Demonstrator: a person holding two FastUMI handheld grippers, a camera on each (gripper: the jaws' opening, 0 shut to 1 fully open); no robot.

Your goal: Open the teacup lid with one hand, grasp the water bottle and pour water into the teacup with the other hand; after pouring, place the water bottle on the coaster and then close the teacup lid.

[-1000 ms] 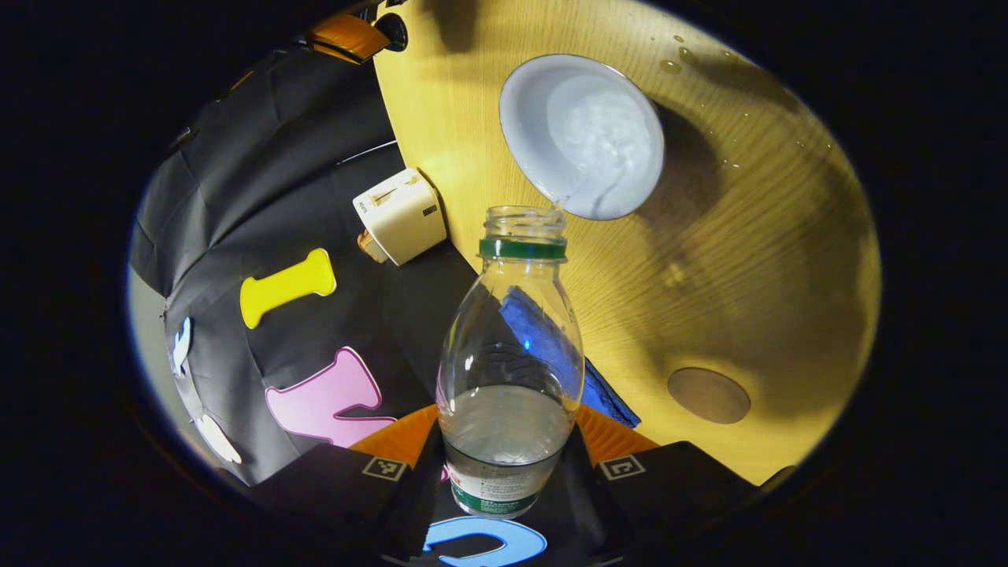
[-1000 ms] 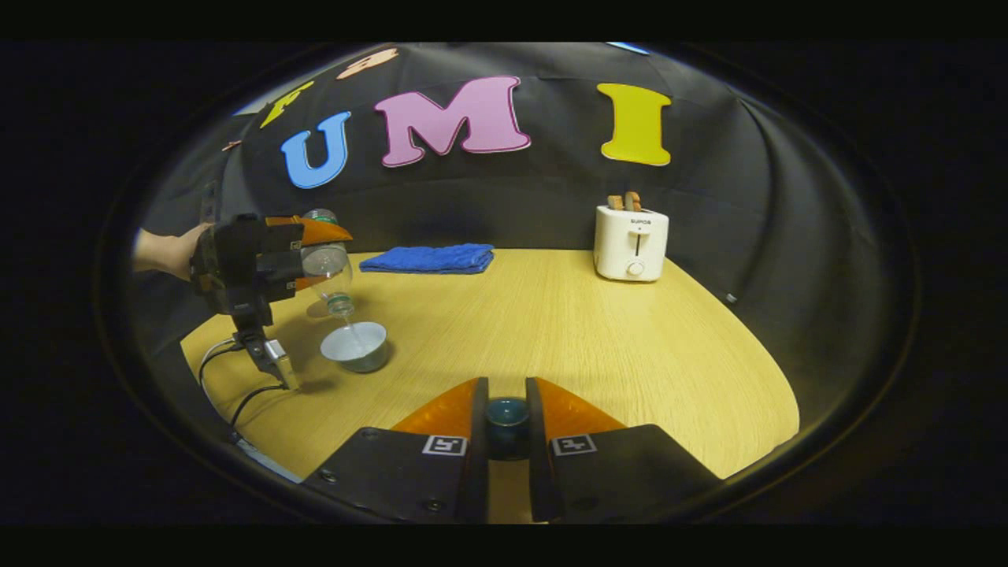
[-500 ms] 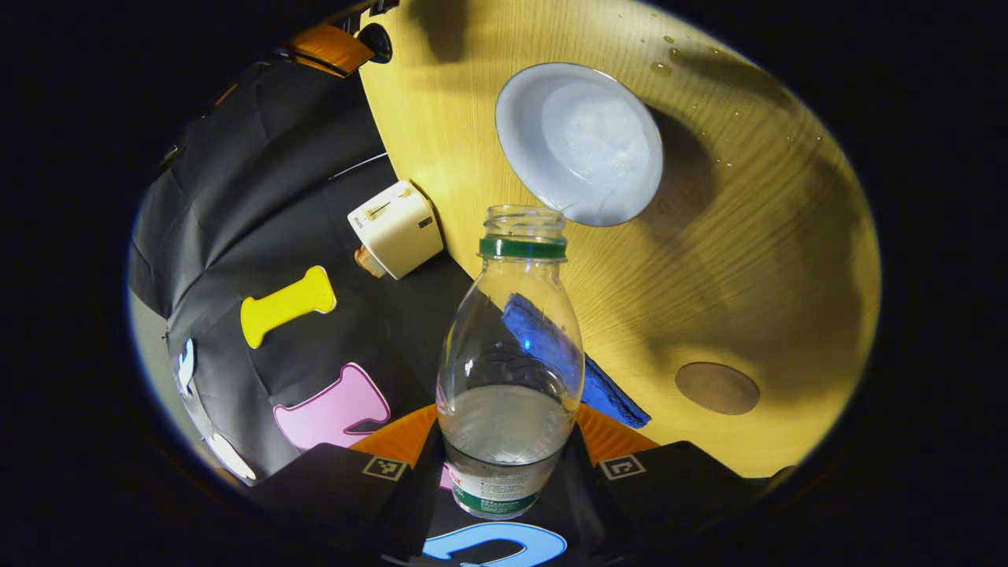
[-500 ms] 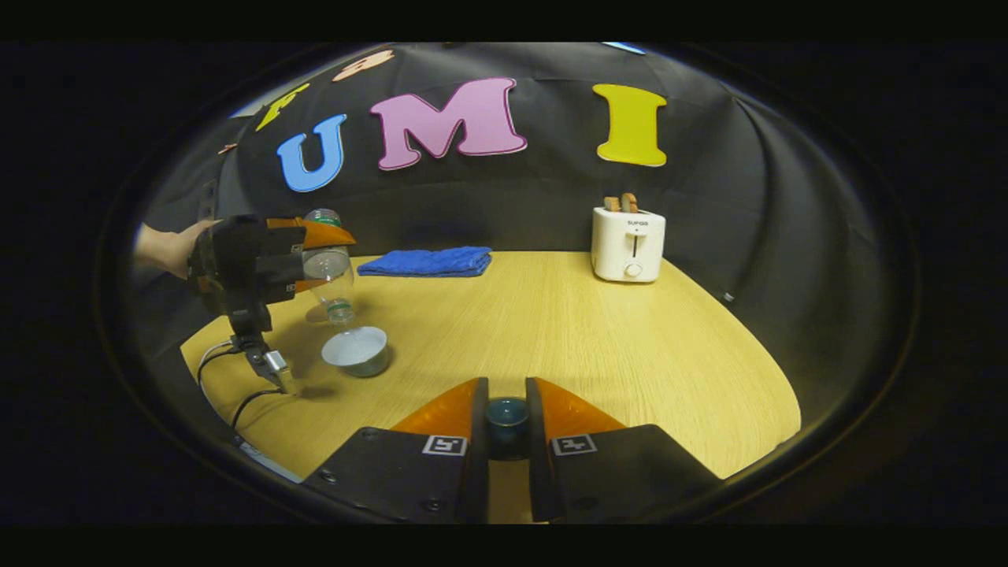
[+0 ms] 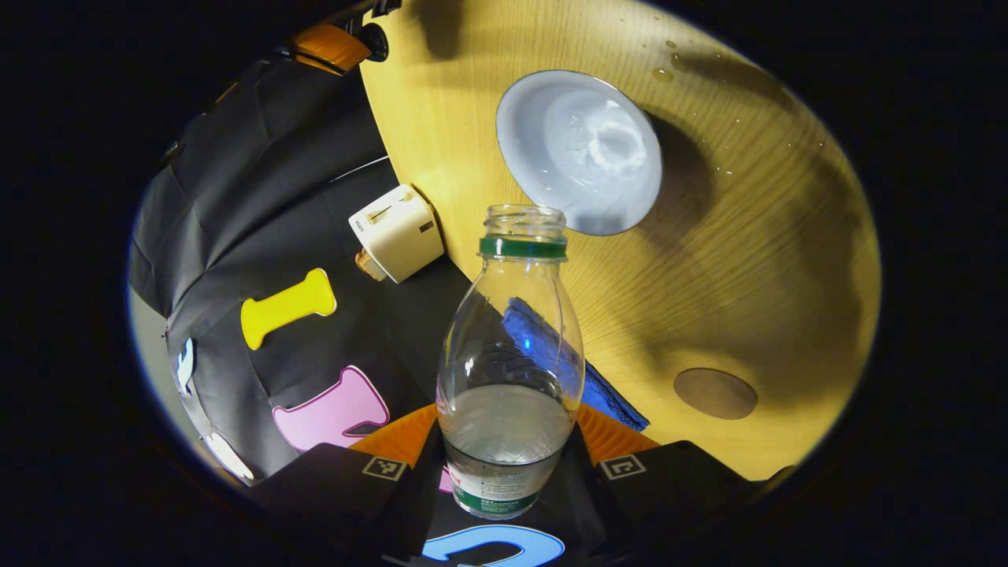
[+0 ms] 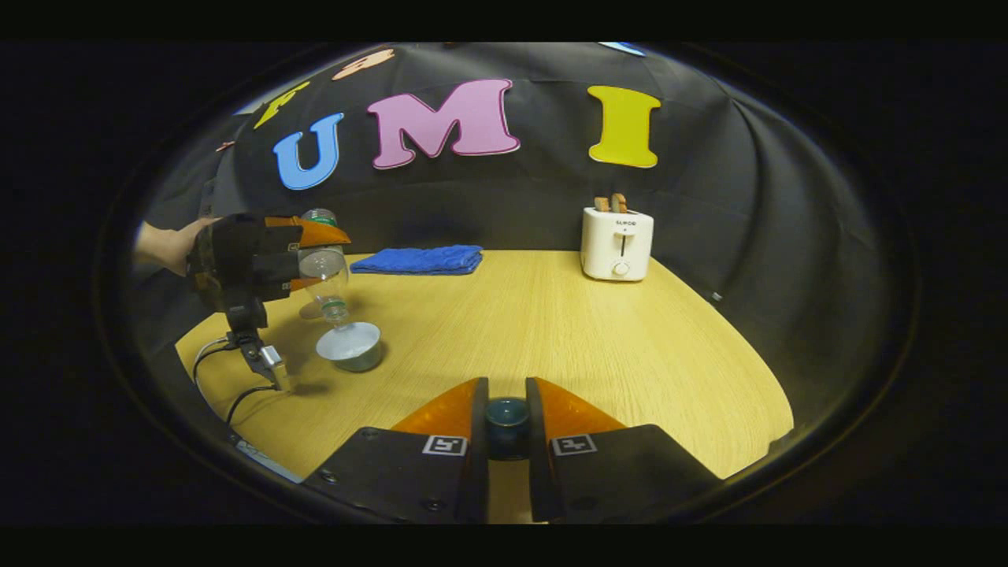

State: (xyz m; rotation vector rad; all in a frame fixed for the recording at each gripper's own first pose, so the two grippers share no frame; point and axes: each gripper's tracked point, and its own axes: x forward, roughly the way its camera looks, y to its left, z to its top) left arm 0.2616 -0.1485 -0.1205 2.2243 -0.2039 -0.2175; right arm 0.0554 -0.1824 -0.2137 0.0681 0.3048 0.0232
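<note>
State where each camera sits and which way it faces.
Left gripper view: rides the left gripper, tipped down over the table, along the water bottle toward the teacup; its fingers show.
Right gripper view: rides the right gripper, level across the table, holding the lid; a hand shows.
Shared: bottle, teacup, toaster, blue cloth.

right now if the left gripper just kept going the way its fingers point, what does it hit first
Probably the open pale teacup of water: the left gripper is shut on the clear plastic water bottle, whose open mouth aims at the cup's near rim. The gap is hard to judge.
</note>
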